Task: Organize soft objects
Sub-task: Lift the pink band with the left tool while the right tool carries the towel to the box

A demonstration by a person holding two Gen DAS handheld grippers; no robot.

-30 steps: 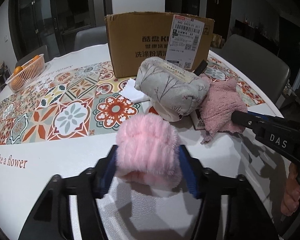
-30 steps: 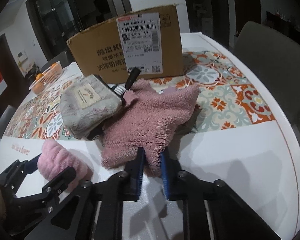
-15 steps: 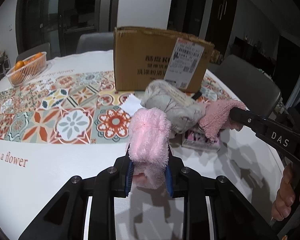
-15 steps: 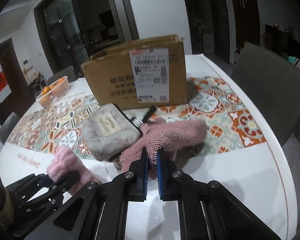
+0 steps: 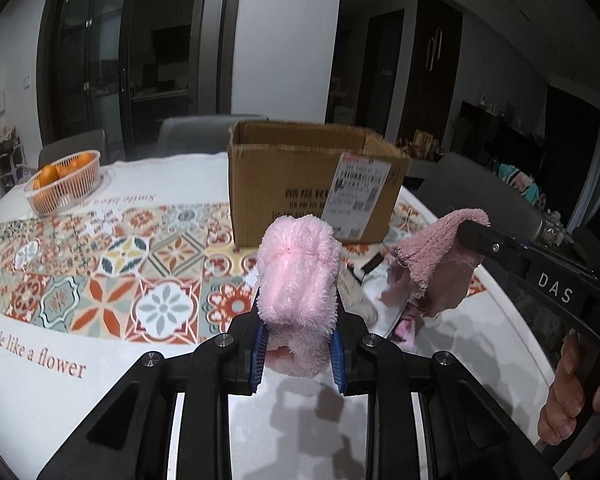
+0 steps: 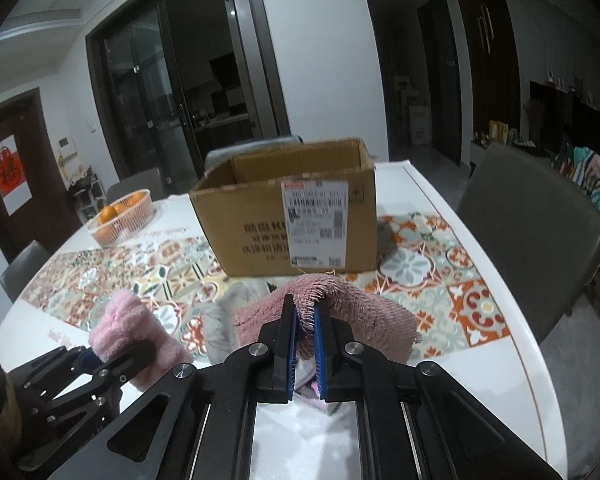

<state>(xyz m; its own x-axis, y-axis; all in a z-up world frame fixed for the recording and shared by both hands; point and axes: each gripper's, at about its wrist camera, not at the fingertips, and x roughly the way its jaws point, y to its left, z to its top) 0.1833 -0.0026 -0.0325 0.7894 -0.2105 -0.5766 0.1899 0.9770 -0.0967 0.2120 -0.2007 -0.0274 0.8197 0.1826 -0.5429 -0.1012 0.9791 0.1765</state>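
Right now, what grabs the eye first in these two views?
The fluffy light pink item, clamped in the left tool and held above the white table. Beside it, the dusty pink towel hangs pinched in the right tool. Behind both stands an open cardboard box on the patterned tile runner, with a basket of oranges far left.

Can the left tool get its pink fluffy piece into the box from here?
Probably yes. The left tool is shut on the fluffy piece, clear of the table, and the box straight ahead has its top open. Nothing stands between them.
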